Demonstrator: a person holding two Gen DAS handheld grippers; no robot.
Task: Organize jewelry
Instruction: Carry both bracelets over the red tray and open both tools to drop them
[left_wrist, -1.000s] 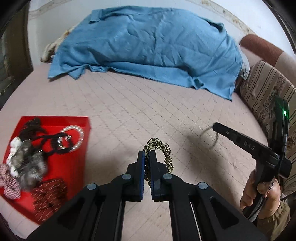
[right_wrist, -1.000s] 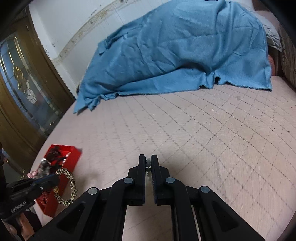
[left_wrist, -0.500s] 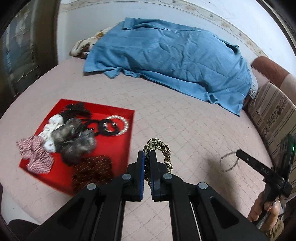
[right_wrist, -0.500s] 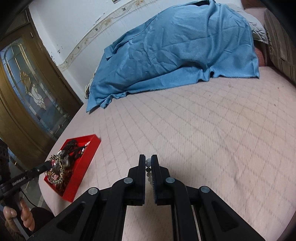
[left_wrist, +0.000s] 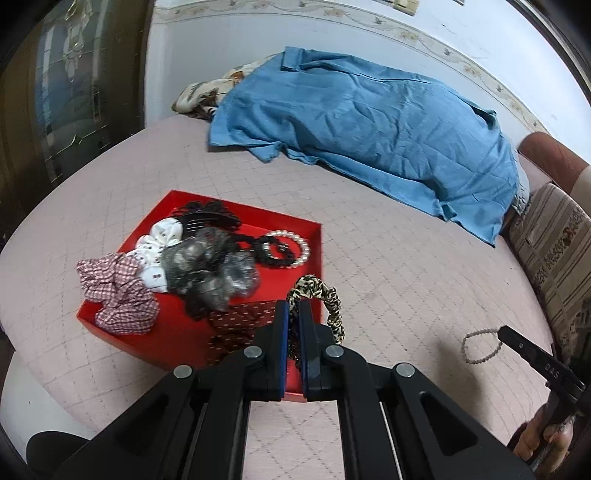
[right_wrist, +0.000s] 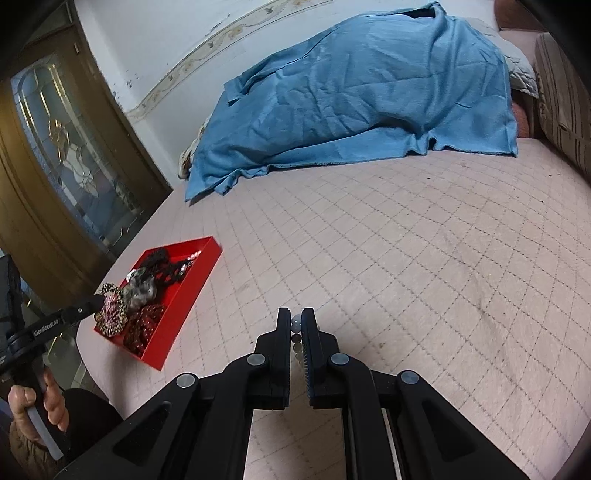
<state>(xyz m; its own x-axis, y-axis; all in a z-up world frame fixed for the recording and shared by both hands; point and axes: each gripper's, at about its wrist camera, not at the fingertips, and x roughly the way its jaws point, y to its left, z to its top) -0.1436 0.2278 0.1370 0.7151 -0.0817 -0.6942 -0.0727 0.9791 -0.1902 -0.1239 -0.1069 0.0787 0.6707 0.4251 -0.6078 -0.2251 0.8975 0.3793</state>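
Note:
My left gripper (left_wrist: 293, 306) is shut on a leopard-print scrunchie (left_wrist: 325, 299), which hangs over the near right corner of the red tray (left_wrist: 317, 236). The tray holds a pearl bracelet (left_wrist: 295, 247), a black beaded piece, a black hair comb and several scrunchies. In the right wrist view my right gripper (right_wrist: 296, 319) is shut on a pale bead bracelet (right_wrist: 296, 322), above the pink quilted bed well right of the red tray (right_wrist: 192, 295). From the left wrist view that bead bracelet (left_wrist: 480, 347) dangles as a loop from the right gripper's tip at the far right.
A blue blanket (left_wrist: 369, 122) covers a heap at the far side of the bed (right_wrist: 406, 240). Striped cushions (left_wrist: 554, 243) line the right edge. A glass-panelled wooden door (right_wrist: 55, 147) stands beyond the bed's left edge. A hand (right_wrist: 37, 402) grips the left gripper's handle.
My left gripper has carried the leopard scrunchie leftward until it hangs over the tray's corner. My right gripper has moved the same way with the bead bracelet, bringing the tray closer.

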